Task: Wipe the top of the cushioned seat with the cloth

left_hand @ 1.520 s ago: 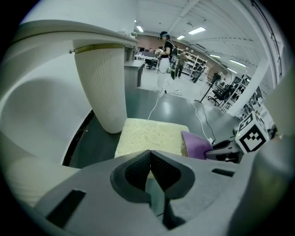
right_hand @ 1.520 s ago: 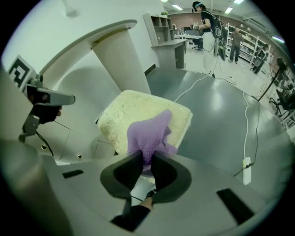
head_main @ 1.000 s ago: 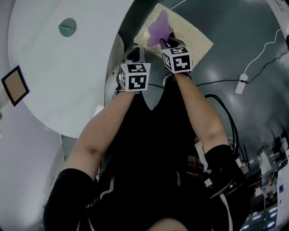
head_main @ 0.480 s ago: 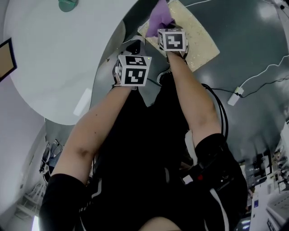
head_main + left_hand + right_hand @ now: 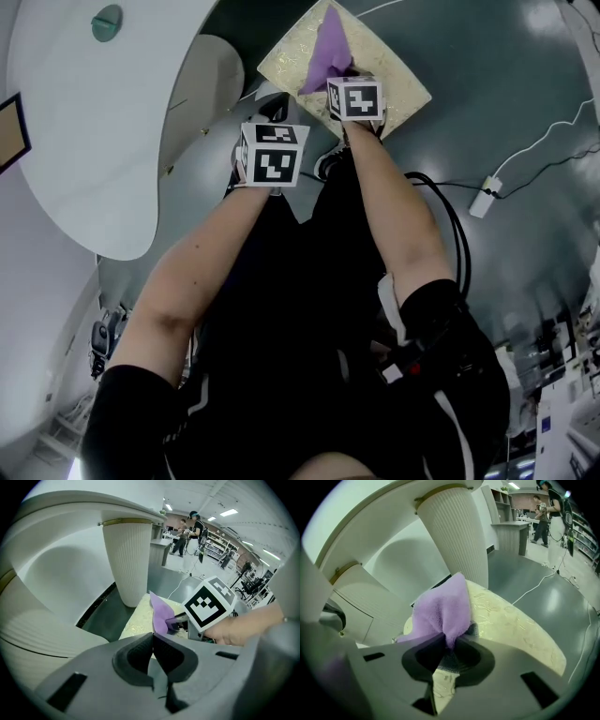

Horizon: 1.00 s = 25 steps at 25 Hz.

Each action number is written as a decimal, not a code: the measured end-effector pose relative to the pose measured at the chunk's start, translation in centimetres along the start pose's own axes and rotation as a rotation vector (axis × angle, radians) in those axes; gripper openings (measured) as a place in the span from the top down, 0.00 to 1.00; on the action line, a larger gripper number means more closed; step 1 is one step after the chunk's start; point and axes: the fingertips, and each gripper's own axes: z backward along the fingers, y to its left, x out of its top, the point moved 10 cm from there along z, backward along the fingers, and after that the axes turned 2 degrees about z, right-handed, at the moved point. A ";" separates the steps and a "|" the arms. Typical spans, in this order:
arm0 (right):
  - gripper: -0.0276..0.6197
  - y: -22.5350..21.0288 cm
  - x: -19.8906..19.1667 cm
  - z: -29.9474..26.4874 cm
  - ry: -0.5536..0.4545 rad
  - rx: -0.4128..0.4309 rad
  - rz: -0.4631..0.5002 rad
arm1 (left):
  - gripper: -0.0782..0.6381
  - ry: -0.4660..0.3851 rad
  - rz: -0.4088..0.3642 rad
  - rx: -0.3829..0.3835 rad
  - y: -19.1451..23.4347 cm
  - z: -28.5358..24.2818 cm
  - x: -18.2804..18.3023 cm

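Carried toward the middle of the cushioned seat (image 5: 401,86), the cloth (image 5: 328,52) is pinched by the right gripper (image 5: 450,644), draped ahead of its fingers; the left gripper (image 5: 152,641) is closed on nothing.

Bright indoor light, long ceiling lamps (image 5: 228,513) at one o'clock, white glare on the floor (image 5: 551,22) at one o'clock, round bent edges, black corners, nearest parts blurry

A glossy grey-green floor (image 5: 506,84) spreads beneath a white rounded tabletop (image 5: 84,141) on a ribbed pedestal (image 5: 129,559) (gold-banded at top). Strip lights (image 5: 229,513) line the ceiling, and shelving (image 5: 218,550) stands far back.
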 end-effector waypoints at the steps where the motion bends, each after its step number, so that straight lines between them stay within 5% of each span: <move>1: 0.86 -0.5 -0.5 0.4 0.001 -0.004 -0.006 | 0.89 0.006 -0.009 -0.003 -0.5 0.0 -0.1; 18: 0.86 -9.5 -12.0 8.2 0.084 -0.135 -0.154 | 0.89 0.035 -0.147 -0.117 -7.8 1.3 -0.2; 22: 0.86 -10.6 -12.9 11.8 0.153 -0.213 -0.172 | 0.89 0.040 -0.203 -0.161 -8.3 2.0 0.7; 25: 0.87 -10.1 -12.5 13.5 0.111 -0.203 -0.194 | 0.88 0.014 -0.204 -0.187 -7.8 2.4 2.1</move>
